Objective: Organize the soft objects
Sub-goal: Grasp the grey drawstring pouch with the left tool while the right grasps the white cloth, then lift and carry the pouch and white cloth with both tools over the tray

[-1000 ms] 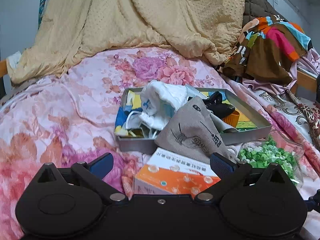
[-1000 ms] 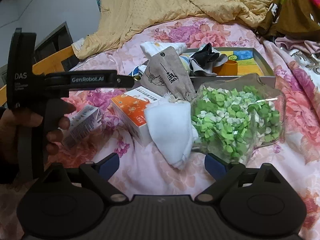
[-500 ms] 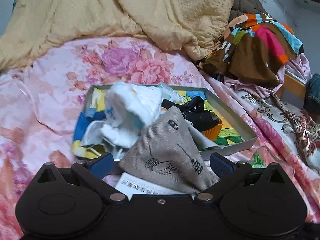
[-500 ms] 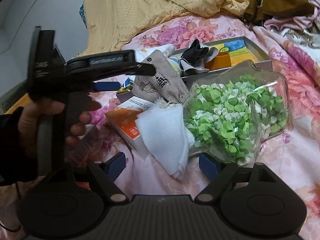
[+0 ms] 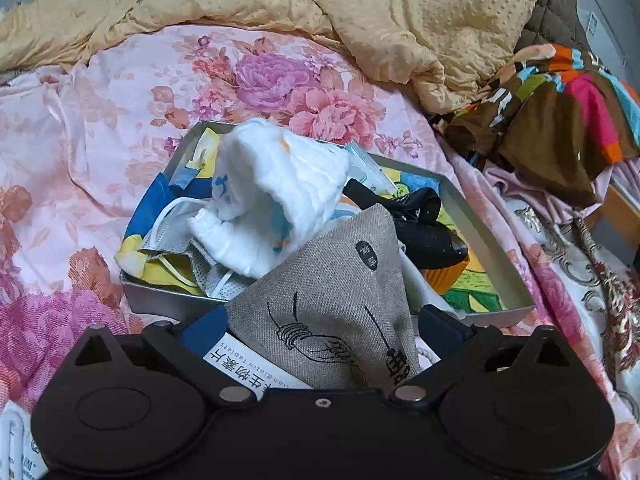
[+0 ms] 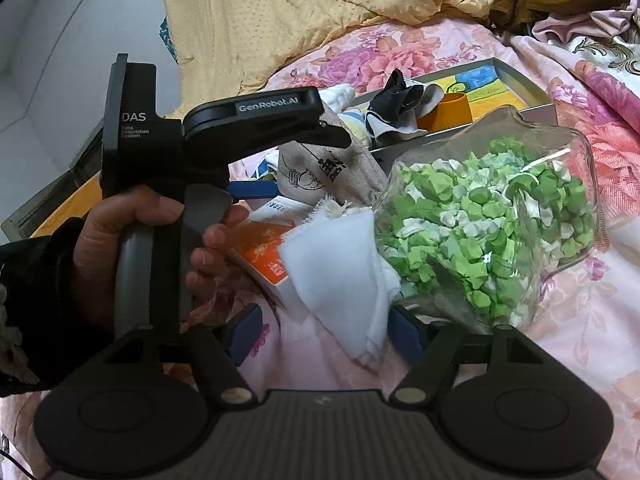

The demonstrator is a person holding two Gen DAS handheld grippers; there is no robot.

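Tilting downward, both tongs gape: left tongs [image 5: 318,330] astride grey pouch [image 5: 332,300], right tongs [image 6: 326,330] narrowing around white cloth [image 6: 340,264].

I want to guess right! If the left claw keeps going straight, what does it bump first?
Probably the grey cloth pouch: it already lies between the open left claw's fingers, ahead of the metal tray.

Grey linen pouch [image 5: 332,304] with an inked drawing leans over the tray's near rim [image 5: 168,300]; a white cloth [image 6: 340,264] drapes off the orange box [image 6: 260,252], perhaps touching the bedsheet.
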